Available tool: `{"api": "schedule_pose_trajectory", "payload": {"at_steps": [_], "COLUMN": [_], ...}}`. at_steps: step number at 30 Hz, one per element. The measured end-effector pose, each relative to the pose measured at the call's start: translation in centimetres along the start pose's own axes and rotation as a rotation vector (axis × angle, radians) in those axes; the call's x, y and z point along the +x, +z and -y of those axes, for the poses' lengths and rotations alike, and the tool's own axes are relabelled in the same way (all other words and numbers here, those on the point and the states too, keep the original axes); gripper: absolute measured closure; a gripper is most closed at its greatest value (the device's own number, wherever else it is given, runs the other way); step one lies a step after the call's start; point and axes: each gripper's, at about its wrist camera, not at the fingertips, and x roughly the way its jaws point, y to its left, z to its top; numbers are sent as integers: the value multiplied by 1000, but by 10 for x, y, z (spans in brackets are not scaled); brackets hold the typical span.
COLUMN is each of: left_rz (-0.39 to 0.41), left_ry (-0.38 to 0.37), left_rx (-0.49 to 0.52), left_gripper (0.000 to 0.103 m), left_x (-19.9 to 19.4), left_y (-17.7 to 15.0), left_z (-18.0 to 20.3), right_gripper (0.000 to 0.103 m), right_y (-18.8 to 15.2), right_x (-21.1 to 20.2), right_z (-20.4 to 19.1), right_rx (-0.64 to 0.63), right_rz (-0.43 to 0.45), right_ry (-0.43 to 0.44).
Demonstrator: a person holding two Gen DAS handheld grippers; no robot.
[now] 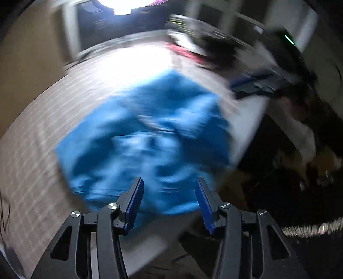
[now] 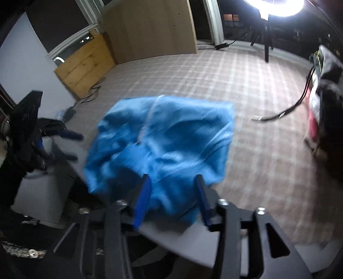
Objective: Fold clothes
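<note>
Left wrist view, heavily blurred: the left gripper (image 1: 169, 182) points down at a blue garment (image 1: 150, 128) lying bunched on a pale grey desk (image 1: 250, 120). Its blue-padded fingers (image 1: 135, 199) stand partly apart with nothing clamped between them; the cloth lies beneath and beyond the tips, and blur hides whether any pad brushes it. A checked carpet (image 1: 42, 133) fills the frame from 7 to 11 o'clock. At 12 o'clock a bright lamp (image 1: 124, 5) glares. At 2 o'clock the right gripper (image 1: 257, 83) shows as a dark smear with blue pads, and a heap of dark and pink clothes (image 1: 193, 51) sits at 1 o'clock.

Right wrist view, sharper: the right gripper (image 2: 172, 182) also hangs over the garment (image 2: 171, 139), fingers (image 2: 142, 201) partly spread and gripping nothing. The garment lies crumpled at the centre, draped over the desk (image 2: 178, 240) edge, a pale seam running through it. The left gripper (image 2: 72, 146) is at 9 o'clock, blurred. Carpet (image 2: 235, 85) stretches from 12 to 3 o'clock, a black cable (image 2: 295, 107) trailing across it at 2 o'clock. Wooden panels (image 2: 150, 28) lean at 11 o'clock; the lamp (image 2: 276, 6) blazes at 1 o'clock.
</note>
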Motion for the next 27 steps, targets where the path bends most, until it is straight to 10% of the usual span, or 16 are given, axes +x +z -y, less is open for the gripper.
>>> {"api": "schedule_pose_trajectory", "payload": {"at_steps": [9,16,19,27], "left_rz": [-165,-186,-143,-68], "left_ry": [91,70,46,64], "left_rx": [308,230,203,139], "left_gripper": [55,99,100,101], "left_x": [54,66,51,7], "left_y": [-15,-15,-13,-12], "left_z": [60,36,28,1], "right_gripper": [56,63,99,101], "right_y": [-25,-25,-23,-9], "right_x": [65,73,75,43], "right_z": [-33,-34,-36,5], "right_rx": [-36,-11,-27,141], "right_rz": [-115,-114,-113,42], "right_ry": [33,68,71,152]}}
